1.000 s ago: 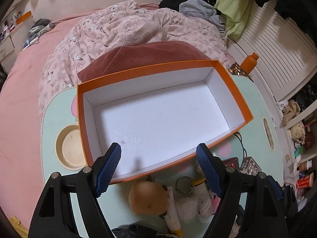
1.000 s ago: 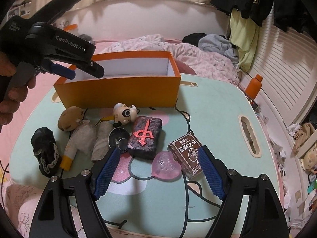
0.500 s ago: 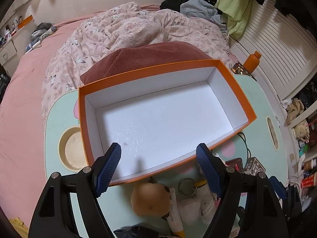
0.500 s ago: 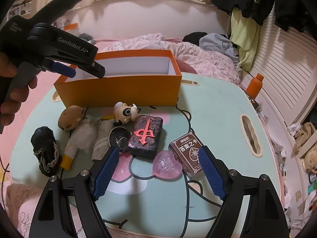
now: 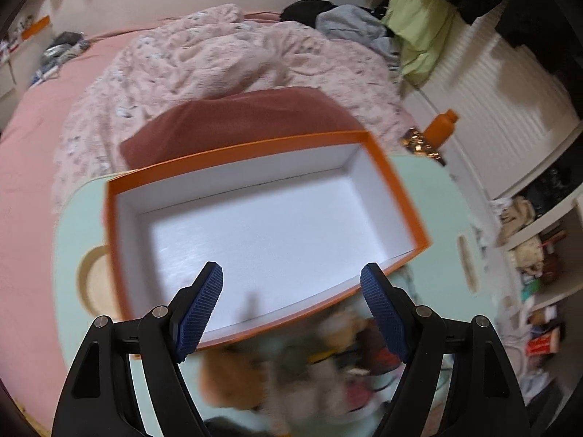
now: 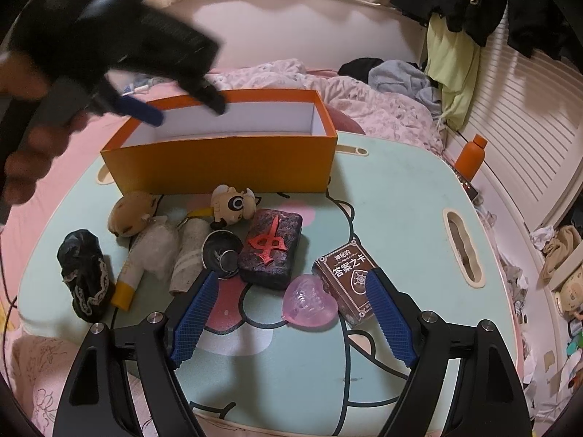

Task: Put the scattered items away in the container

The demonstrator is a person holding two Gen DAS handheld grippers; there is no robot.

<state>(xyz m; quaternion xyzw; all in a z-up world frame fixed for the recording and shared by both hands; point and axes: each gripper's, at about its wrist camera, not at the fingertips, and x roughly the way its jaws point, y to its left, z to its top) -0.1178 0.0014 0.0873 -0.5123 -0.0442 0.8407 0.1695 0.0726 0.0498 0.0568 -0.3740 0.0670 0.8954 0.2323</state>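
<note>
- Since the earlier frames, my left gripper (image 5: pixel 291 306) is swinging fast over the orange cardboard box with white inside (image 5: pixel 269 233); its view is smearing and the box is sliding lower-left in it, while my right gripper (image 6: pixel 289 315) is barely shifting above the table.
- Both grippers are hanging spread wide, holding nothing.
- Scattered items are lying on the mint-green cartoon tabletop (image 6: pixel 393 218), in front of the box: a translucent pink heart (image 6: pixel 309 304), a dark mahjong-style block with a red character (image 6: pixel 271 251), a brown card deck box (image 6: pixel 349 273).
- I am judging the risks: the heart is looking slick and rounded, so it may be squirting out of the pads; the deck is lying just beside it and may be getting nudged.
- At this speed the left gripper may be clipping the light box's rim and shoving it.
</note>
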